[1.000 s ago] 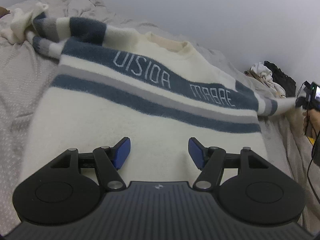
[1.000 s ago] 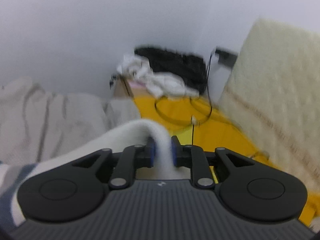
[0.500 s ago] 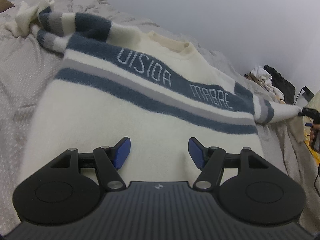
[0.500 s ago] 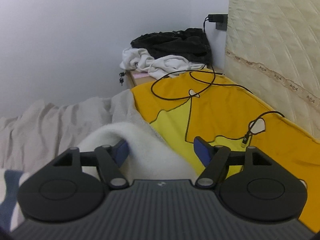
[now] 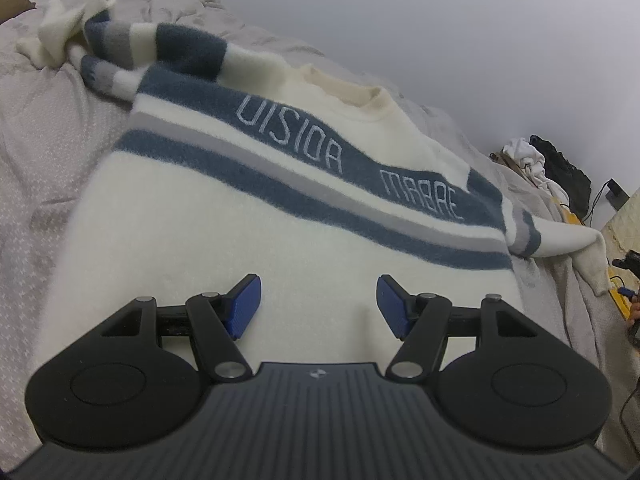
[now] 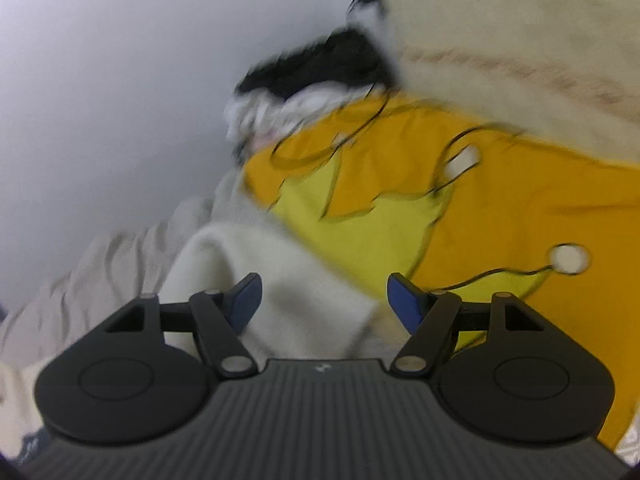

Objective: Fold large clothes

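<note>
A cream sweater with blue and grey chest stripes lies face up on the bed. Its left sleeve is bunched at the far left. Its right sleeve lies out to the right, its cuff hanging over the bed edge. My left gripper is open and empty, low over the sweater's lower body. My right gripper is open over the sleeve's cream cuff, which lies loose between the blue pads. The right wrist view is motion-blurred.
A beige duvet covers the bed. A yellow and orange sheet with black cables lies right of the bed. A pile of black and white clothes sits by the wall. A quilted cream mattress stands at right.
My right gripper opened and let go of the sleeve cuff, which dropped onto the bed edge. The right gripper is now tilting and moving. The left gripper has barely moved.
</note>
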Tool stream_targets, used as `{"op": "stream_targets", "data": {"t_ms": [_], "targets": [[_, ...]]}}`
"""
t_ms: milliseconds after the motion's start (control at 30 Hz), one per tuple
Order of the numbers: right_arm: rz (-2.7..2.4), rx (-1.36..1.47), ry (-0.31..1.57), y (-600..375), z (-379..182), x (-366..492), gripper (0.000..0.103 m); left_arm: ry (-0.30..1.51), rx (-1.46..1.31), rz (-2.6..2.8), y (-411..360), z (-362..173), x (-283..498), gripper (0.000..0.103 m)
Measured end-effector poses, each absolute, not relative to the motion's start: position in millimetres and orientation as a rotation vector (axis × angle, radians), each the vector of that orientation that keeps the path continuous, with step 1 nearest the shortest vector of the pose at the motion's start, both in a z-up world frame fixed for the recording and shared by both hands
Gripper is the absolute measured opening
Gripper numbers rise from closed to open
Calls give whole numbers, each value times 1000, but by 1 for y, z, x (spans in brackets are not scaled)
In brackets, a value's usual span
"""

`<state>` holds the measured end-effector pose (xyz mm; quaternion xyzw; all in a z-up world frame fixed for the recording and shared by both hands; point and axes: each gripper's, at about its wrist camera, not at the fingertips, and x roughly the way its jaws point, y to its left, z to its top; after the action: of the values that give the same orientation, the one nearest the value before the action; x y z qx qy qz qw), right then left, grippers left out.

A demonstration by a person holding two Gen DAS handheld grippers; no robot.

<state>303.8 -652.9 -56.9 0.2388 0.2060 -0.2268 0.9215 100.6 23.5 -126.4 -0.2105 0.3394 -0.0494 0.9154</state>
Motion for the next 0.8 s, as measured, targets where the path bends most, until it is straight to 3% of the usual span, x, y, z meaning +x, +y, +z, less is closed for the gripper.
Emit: {"op": "stream_targets", "data": {"t_ms": [200,300,400,467,800], "targets": [[-447,686,386,-676,-88,296,70,701,-432,-95,23,-128,103,69],[-414,666,388,-673,-93,304,52,702,-424,-91,21,-129,105,69],[-413,590,391,-663,-87,306,19,699,-419,-84,19,-130,106,69],[-386,566,386,-660,-77,303,11,697,-417,-82,19,-130,107,69],[-253,436,213,-653,37,261,7,689,-424,-74,17,-125,98,69]]}}
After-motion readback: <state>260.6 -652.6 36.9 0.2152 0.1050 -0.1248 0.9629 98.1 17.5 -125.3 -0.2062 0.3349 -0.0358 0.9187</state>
